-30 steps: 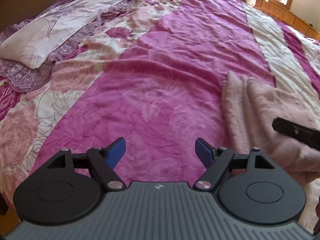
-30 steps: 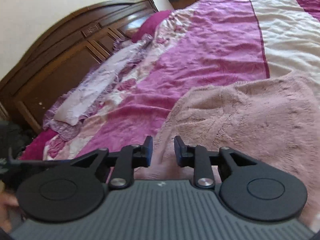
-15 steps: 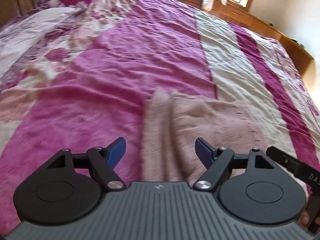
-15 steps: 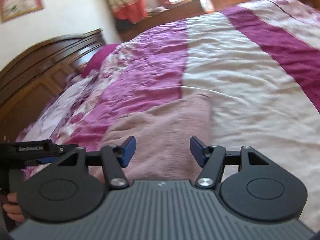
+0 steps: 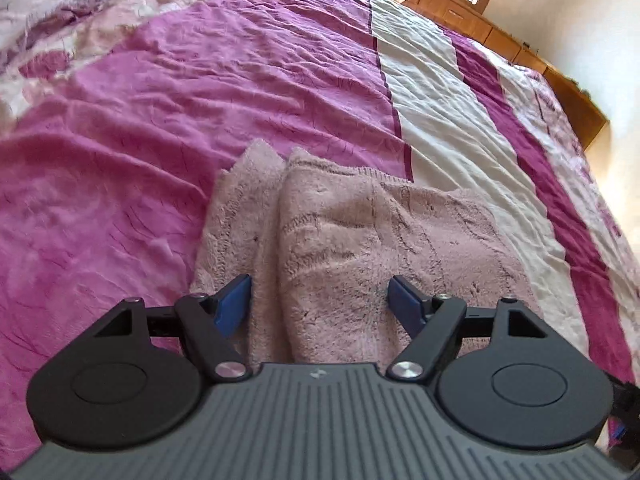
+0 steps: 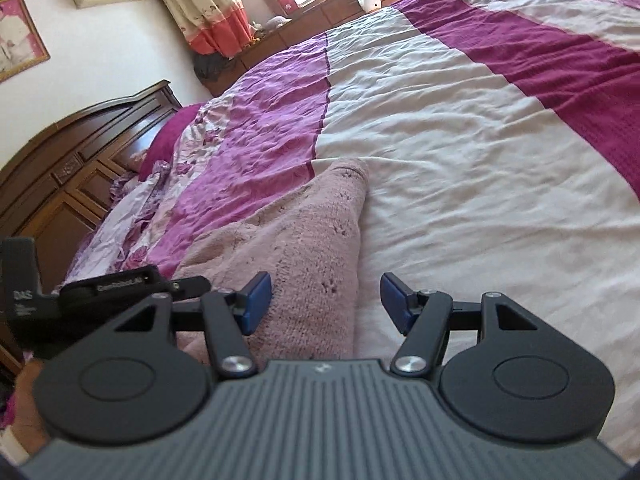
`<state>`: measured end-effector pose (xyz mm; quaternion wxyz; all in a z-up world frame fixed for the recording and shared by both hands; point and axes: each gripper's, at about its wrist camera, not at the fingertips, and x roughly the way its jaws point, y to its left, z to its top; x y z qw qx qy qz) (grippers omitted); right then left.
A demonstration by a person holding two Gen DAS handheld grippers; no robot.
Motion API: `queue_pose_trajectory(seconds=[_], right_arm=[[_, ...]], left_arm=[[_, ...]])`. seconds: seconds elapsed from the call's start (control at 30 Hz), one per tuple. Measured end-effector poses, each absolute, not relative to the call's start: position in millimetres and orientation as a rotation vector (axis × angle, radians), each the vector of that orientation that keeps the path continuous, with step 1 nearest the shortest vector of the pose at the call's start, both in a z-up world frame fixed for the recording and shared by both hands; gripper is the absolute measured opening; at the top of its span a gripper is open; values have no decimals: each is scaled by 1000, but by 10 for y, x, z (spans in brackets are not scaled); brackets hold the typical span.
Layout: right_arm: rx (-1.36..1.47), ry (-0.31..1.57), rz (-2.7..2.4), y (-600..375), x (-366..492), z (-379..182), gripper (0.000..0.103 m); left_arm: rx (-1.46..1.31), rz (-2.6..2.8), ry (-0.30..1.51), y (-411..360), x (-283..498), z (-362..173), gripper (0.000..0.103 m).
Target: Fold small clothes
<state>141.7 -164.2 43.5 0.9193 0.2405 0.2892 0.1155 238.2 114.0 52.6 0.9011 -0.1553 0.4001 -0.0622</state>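
Note:
A fuzzy pale pink knitted garment [image 5: 352,240] lies bunched on the bed, with a raised fold along its left side. My left gripper [image 5: 322,300] hovers open over its near end, blue pads apart, nothing between them. In the right wrist view the same garment [image 6: 304,248] runs away from me toward a rounded far corner. My right gripper [image 6: 324,298] stands open above its right edge, the left pad over the cloth and the right pad over the white stripe. The left gripper's body [image 6: 100,292] shows at the left of that view.
The bedspread [image 5: 200,100] has magenta and white [image 6: 460,152] stripes with a floral band. A dark wooden headboard [image 6: 72,168] stands at the left, pillows below it. Low wooden cabinets [image 5: 480,28] run along the far side under a window.
Both grippers have swung toward the pink garment and come in over its near end. The right gripper's jaws went from nearly closed to wide apart. The left stayed open.

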Motion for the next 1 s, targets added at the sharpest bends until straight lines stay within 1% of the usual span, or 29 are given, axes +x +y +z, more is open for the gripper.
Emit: queue_pose_trajectory(seconds=[0.03,0.07,0.1,0.13,0.17,0.23,0.3,0.43,0.53,0.63,0.77,0.83,0.97,1.0], right_arm=[[497,594,238,-1650,1413,428,67],[501,594,240,-1659,1409,409,67],[505,595,242,-1665,1411,390,68],[510,596,245,-1671,1412,376,68],[518,597,248,-1675,1415,353,68],[523,605,253,-1672,1422,310,70],[531,618,252,-1671,1426,267,73],[564,635,334,-1628,1449,268,72],[488,586,432,-1412,1395,396,73],[433,569,491,-1223,1378,458,72],[402,558,490,-1063,1360,487,72],[350,556,470,-1010,1350,487,72],[334,562,457,-1060,1336,502,72],[351,567,446,-1090,1345,512,73]], left_arm=[[-329,-130,814,1143,2381,503,76],[-334,-132,808,1145,2378,489,74],[-342,-136,802,1145,2376,481,68],[-350,-147,792,1141,2377,470,56],[-353,-157,784,1127,2369,476,47],[-325,-152,764,1068,2346,530,28],[-284,-155,739,1001,2311,609,25],[-239,-149,696,958,2257,784,17],[-270,-139,629,1148,2166,1022,16],[-229,-45,619,1369,2137,1080,16],[-274,-10,738,1652,2193,794,17],[-325,-8,750,1740,2153,681,18],[-387,-20,736,1822,2073,650,27],[-393,-22,741,1823,2053,660,35]])
